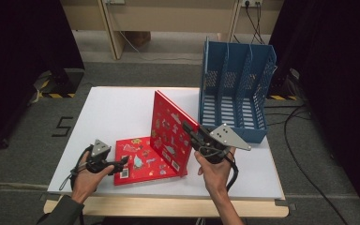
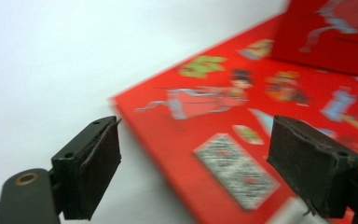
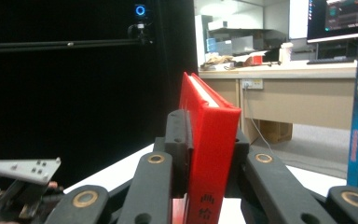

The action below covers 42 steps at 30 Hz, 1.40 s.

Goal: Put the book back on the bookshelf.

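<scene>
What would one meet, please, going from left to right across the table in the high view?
Left gripper → flat red book → upright red book, clamped in the right gripper → blue file rack.

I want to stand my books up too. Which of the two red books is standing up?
The red book clamped in the right gripper stands upright on its edge. The other red book, by the open left gripper, lies flat on the white table.

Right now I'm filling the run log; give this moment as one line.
right tool: shut on upright red book | left tool: open, over flat red cover | blue file rack: empty
</scene>
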Tool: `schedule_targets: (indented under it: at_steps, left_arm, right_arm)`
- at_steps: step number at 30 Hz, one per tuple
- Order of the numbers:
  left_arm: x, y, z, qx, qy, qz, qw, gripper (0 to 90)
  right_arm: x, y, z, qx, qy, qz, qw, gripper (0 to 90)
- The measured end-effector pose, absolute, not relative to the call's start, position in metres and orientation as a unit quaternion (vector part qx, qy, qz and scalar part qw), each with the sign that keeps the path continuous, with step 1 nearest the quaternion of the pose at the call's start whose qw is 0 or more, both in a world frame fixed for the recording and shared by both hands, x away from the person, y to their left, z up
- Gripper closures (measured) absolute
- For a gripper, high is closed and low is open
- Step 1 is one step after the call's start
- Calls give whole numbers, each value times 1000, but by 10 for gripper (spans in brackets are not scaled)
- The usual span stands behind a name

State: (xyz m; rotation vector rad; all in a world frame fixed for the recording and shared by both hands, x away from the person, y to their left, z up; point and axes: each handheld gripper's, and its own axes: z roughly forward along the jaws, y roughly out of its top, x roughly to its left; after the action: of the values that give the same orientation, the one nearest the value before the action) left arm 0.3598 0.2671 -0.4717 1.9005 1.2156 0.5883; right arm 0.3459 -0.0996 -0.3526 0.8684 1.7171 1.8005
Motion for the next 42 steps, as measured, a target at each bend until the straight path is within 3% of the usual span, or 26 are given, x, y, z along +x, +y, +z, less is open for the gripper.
schedule_targets:
  at_steps: [4, 10, 42]
  left_arm:
    - [369, 297, -474, 727, 513, 245, 384, 159]
    - [374, 311, -482, 727, 528, 241, 367, 159]
    - [380, 329, -492, 729, 552, 227, 334, 156]
  right_arm:
    - [346, -99, -351, 304, 637, 662, 250, 787]
    - [342, -96, -350, 295, 648, 657, 250, 779]
    - [348, -71, -415, 295, 698, 610, 232, 750]
